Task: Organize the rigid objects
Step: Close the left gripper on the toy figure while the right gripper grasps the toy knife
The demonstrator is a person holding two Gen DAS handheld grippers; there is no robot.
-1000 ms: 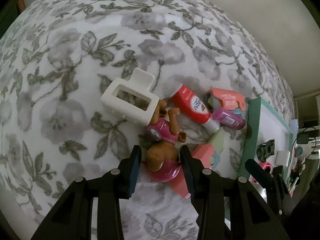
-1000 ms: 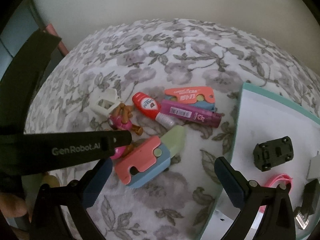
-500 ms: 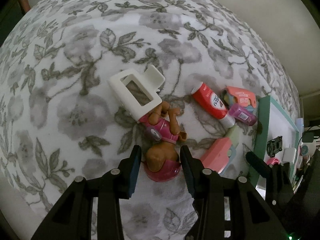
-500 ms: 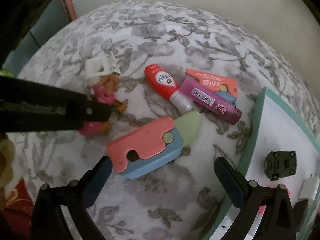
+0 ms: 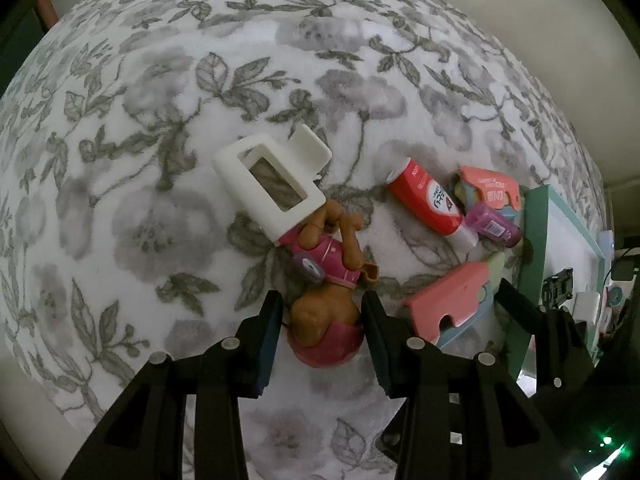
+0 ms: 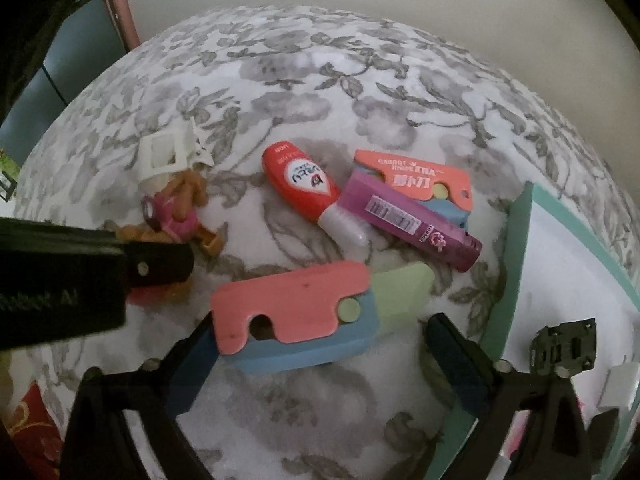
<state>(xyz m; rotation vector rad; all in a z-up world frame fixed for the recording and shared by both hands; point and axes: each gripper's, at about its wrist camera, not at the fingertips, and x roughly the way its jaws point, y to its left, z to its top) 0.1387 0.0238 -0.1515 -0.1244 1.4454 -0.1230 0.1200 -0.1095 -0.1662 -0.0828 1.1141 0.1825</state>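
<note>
A brown toy dog in a pink outfit (image 5: 326, 312) lies on the floral cloth, its pink-helmeted head between the pads of my left gripper (image 5: 322, 320). The jaws stand close on both sides of the head; contact is unclear. A white plastic clip (image 5: 268, 184) lies against the dog's legs. My right gripper (image 6: 320, 356) is open, its fingers on either side of a pink and blue carrot-knife toy (image 6: 296, 320) with a green blade. The dog (image 6: 176, 208) also shows in the right wrist view, partly behind the left gripper's finger (image 6: 156, 266).
A red tube (image 6: 302, 184), a purple tube (image 6: 408, 216) and a second pink carrot-knife toy (image 6: 416, 178) lie together behind. A teal-rimmed white tray (image 6: 516, 264) at the right holds a black part (image 6: 564, 346) and small items. A wall stands behind the table.
My right gripper has moved forward and down onto the near carrot-knife toy, which now sits between its fingers. My left gripper stays around the dog's head while its view has rotated.
</note>
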